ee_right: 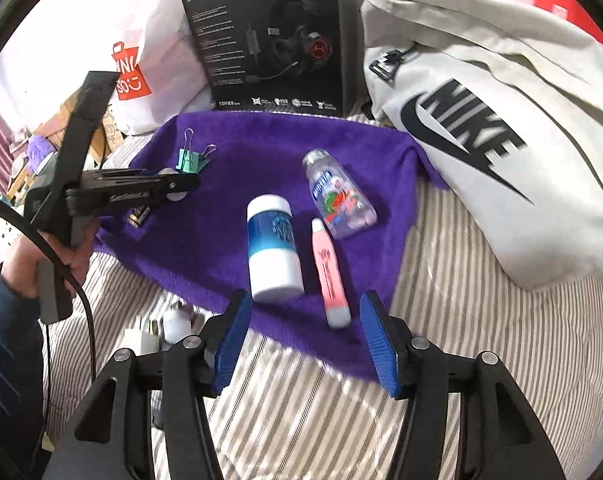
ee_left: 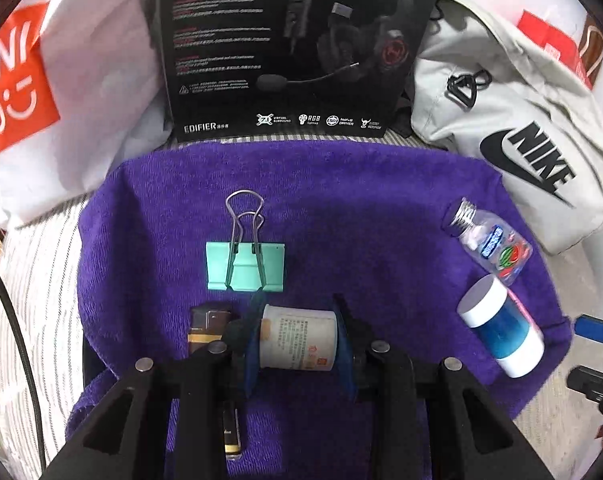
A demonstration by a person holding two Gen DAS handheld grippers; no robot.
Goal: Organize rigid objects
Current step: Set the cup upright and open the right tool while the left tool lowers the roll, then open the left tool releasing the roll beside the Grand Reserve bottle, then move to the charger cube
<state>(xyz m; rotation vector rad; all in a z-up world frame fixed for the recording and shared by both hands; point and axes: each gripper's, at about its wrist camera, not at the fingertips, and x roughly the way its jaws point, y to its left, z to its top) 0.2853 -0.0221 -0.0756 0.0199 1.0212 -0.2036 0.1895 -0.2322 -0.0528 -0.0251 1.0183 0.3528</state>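
Gripping a small white cylindrical pot with printed label [ee_left: 299, 338] crosswise, my left gripper [ee_left: 299, 340] has both blue pads pressed on its ends, low over the purple terry towel [ee_left: 361, 200]. Just left of it lies a dark brown and gold lighter [ee_left: 209, 326], and beyond that the mint-green binder clip with wire handles [ee_left: 245, 266]. Risk here: the pot is smooth and pinched end to end, so a quick swing could let it pivot and drop onto the lighter or clip.

Moving right, the white-capped blue plastic jar [ee_right: 275, 246] lies on its side, then the slim pink tube [ee_right: 333, 274] just beside it, then the clear small bottle with a watermelon label [ee_right: 339, 200] beyond. My right gripper [ee_right: 305, 340] is empty, jaws standing apart over the towel's near edge, nothing between them. Trouble I'd expect: jar and bottle are round and could roll off the towel towards the striped bedding [ee_right: 481, 340] if I nudge them, and the tube sits close enough to get knocked
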